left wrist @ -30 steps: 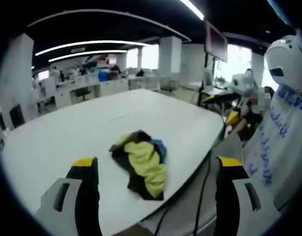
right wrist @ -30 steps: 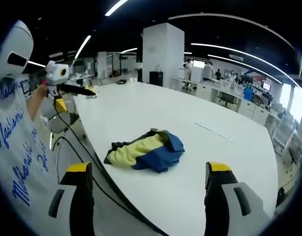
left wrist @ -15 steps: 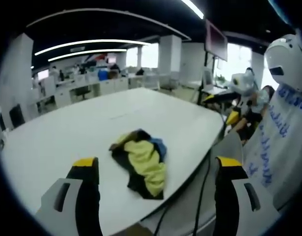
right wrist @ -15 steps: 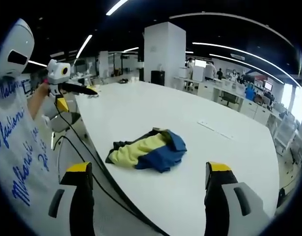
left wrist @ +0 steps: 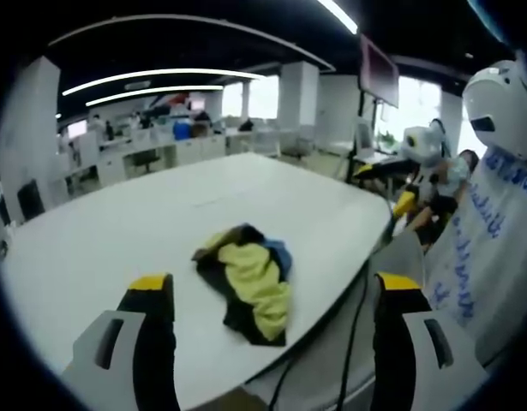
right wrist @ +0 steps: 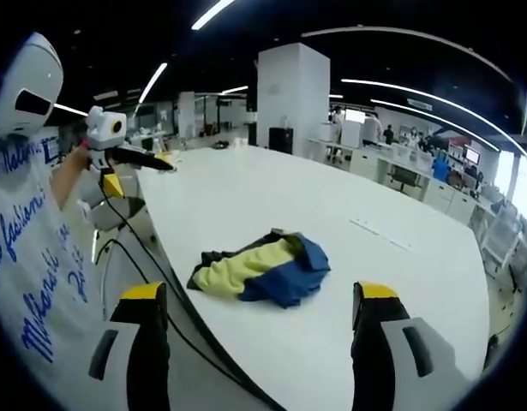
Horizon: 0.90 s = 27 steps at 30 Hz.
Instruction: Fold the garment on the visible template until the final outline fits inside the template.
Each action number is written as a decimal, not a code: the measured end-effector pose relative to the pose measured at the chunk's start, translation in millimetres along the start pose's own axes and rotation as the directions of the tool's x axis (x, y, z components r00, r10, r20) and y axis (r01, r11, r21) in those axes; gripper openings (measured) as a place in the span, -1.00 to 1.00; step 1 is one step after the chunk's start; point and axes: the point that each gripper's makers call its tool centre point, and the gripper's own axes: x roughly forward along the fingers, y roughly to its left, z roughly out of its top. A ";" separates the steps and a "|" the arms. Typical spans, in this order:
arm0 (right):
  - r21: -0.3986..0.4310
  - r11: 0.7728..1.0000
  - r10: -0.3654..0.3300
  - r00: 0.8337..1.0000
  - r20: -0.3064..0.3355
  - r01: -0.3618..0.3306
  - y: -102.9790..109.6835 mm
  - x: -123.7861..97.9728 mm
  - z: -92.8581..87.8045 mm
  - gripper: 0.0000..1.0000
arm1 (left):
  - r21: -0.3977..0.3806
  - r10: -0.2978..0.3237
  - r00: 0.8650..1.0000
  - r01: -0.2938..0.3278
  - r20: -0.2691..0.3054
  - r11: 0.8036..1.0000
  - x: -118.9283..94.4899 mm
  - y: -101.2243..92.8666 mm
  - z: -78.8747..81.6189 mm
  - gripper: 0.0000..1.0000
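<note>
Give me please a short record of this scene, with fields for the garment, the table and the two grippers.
garment: crumpled heap, yellow, blue and dark parts, not folded, near the table edge
table: large and white; no template outline can be made out
left gripper: open, above the table edge, apart from the garment
right gripper: open, not touching the garment
cable: dark, hangs along the table edge

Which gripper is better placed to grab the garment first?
Roughly even, slightly left. The crumpled garment lies between the left gripper's open jaws and looks closer there. From the right gripper, also open, it looks farther up the table. Neither touches it.
</note>
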 end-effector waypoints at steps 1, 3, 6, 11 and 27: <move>-0.006 1.000 0.003 1.000 0.002 -0.003 0.3 1.5 1.3 0.73 | 0.000 -0.001 1.000 0.001 0.000 1.000 -0.1 0.2 -0.2 0.85; -0.019 1.000 0.006 1.000 -0.003 -0.006 0.3 4.0 2.5 0.71 | -0.001 0.002 1.000 -0.002 0.002 1.000 -0.5 1.4 -0.5 0.85; -0.029 0.999 0.019 1.000 -0.002 -0.019 0.2 7.3 4.9 0.64 | -0.005 0.009 1.000 -0.009 0.007 1.000 -1.5 3.7 -0.7 0.82; -0.045 0.998 0.042 0.999 -0.002 -0.042 -1.9 14.9 8.4 0.53 | -0.015 0.007 1.000 -0.007 0.006 1.000 -1.1 4.5 -2.5 0.78; -0.092 0.991 0.098 0.994 -0.036 -0.101 -6.1 41.2 13.4 0.23 | -0.019 -0.004 1.000 0.004 0.007 1.000 5.1 14.5 -3.7 0.36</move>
